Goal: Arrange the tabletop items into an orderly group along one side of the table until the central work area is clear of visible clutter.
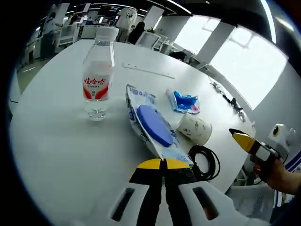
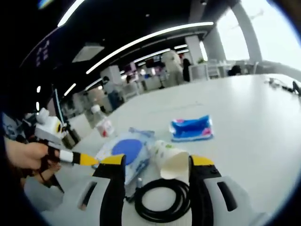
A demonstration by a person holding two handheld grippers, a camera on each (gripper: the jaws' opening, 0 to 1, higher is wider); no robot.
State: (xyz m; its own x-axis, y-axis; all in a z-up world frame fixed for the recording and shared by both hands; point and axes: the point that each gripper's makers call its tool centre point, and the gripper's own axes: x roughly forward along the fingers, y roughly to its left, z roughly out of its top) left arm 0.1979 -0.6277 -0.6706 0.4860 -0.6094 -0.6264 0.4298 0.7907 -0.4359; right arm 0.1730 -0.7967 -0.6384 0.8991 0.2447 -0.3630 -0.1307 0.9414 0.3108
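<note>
Left claw: your left claw (image 1: 163, 165) is clenched, its yellow tips pressed together at the near edge of the wipes pack (image 1: 153, 123); whether it pinches that edge you cannot tell from here.
Right claw: your right claw (image 2: 156, 160) is released, jaws spread wide, with the paper cup (image 2: 172, 159) lying on its side between them and the black cable coil (image 2: 162, 200) just below; it looks lined up to take the cup.
Cluster: the wipes pack, cup, cable coil and the blue packet (image 2: 192, 128) already sit close together on the white tabletop (image 1: 56, 141), so they likely only need nudging toward one edge.
Outlier: the water bottle (image 1: 98, 75) stands upright, apart from the rest, toward the middle; it probably has to join the group.
In the way: the cable coil touches or nearly touches the cup, and may drag along with it.
Background: desks and chairs beyond the tabletop, well apart.
</note>
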